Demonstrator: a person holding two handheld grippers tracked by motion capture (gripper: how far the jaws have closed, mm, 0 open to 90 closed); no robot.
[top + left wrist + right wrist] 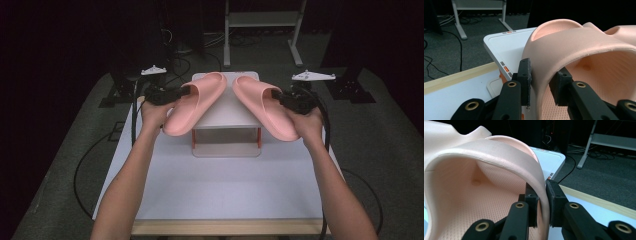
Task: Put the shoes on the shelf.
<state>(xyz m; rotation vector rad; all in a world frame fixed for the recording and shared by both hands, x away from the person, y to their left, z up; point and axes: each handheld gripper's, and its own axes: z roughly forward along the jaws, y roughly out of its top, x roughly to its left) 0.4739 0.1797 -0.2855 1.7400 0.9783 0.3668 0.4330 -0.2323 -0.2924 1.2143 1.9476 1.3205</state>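
Light falls from above onto the white table, which reads bright while the room behind sinks into near black. The high view is soft and slightly grainy. In both gripper views the black jaws at the bottom edge are sharp, the far floor slightly blurred

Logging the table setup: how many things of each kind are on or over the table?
Pink slippers: 2, left slipper and right slipper
White stand: 1
Grippers: 2, left gripper and right gripper, each clamped on a slipper
Total: 5
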